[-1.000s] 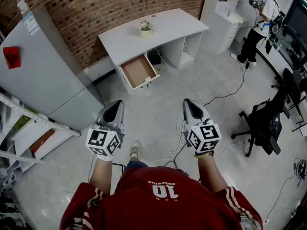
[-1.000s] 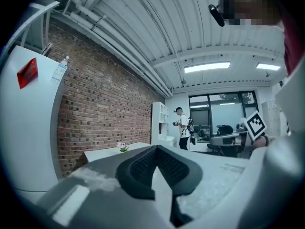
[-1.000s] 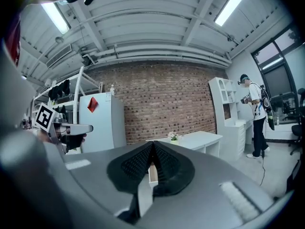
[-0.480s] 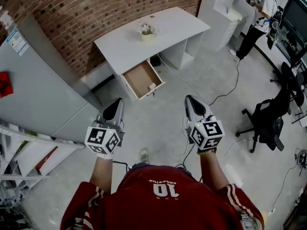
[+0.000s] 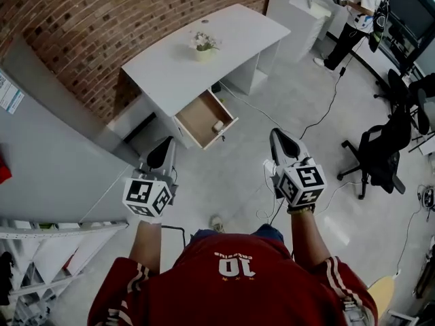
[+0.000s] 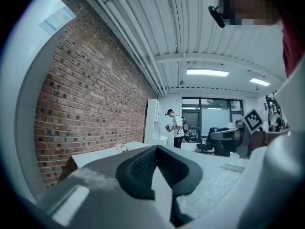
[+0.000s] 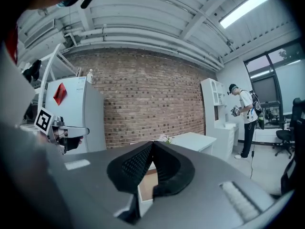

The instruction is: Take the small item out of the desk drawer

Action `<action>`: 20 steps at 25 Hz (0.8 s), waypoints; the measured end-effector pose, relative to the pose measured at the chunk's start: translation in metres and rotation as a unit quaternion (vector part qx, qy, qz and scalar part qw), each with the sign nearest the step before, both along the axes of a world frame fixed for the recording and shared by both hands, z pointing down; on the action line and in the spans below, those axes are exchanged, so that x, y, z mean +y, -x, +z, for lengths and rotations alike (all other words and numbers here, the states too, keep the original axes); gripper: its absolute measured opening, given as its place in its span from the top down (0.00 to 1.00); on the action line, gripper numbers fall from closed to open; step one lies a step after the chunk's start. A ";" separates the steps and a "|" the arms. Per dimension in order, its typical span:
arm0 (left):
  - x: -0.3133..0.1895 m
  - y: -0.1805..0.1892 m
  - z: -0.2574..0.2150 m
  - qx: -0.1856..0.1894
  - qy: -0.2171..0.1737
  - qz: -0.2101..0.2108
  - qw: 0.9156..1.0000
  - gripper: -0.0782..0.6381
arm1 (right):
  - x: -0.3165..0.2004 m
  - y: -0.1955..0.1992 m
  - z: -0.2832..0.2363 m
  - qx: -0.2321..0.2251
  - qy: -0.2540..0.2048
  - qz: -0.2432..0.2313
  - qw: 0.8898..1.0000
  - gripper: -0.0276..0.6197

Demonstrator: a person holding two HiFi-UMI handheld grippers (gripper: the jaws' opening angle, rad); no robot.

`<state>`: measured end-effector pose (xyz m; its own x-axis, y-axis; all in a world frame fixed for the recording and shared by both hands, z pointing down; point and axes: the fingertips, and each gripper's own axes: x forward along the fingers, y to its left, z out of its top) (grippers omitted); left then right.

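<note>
While the left tongs (image 5: 161,156) and right tongs (image 5: 282,143) sit pressed together and empty at mid-frame, the small item (image 5: 217,125) lies in the open drawer (image 5: 198,113) beneath the white surface (image 5: 178,70), upper centre.

desk (image 5: 178,70): 1 | drawer (image 5: 198,117): 1 | small item (image 5: 218,125): 1 | flowerpot (image 5: 202,45): 1 | hand-held grippers (image 5: 163,148) (image 5: 279,136): 2

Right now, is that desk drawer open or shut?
Open. The drawer juts out from under the white desk, its brown inside exposed, with a small pale item lying in it.
</note>
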<state>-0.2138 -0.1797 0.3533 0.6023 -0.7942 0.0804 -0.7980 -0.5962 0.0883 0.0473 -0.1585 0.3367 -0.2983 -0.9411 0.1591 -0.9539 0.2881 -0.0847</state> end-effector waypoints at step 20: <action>-0.030 0.006 0.018 -0.012 -0.007 0.053 0.999 0.89 | -0.012 0.011 -0.011 0.014 -0.020 0.025 0.999 0.95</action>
<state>-0.2194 -0.2098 0.3709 0.6807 -0.7276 0.0849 -0.7324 -0.6782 0.0597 0.0362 -0.1703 0.3258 -0.2458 -0.9608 0.1283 -0.9692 0.2417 -0.0468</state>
